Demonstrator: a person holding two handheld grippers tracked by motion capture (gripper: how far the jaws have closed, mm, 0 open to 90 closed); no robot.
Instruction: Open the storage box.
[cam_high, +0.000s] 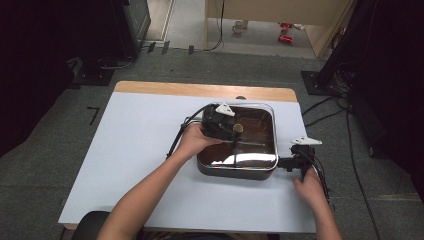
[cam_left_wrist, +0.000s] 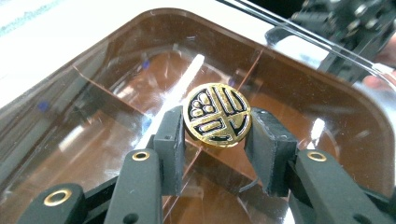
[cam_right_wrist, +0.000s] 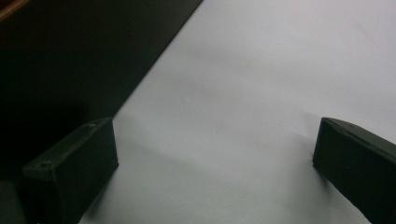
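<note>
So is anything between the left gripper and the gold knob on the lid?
No. The left gripper has its pads on both sides of the gold knob of the clear lid, with nothing visible in between. The right gripper sits open beside the pan.

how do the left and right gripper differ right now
The left gripper has its jaws closed on the gold knob of the pot's glass lid; the right gripper has its jaws wide apart over the white table, holding nothing. Both have black jaws.
</note>
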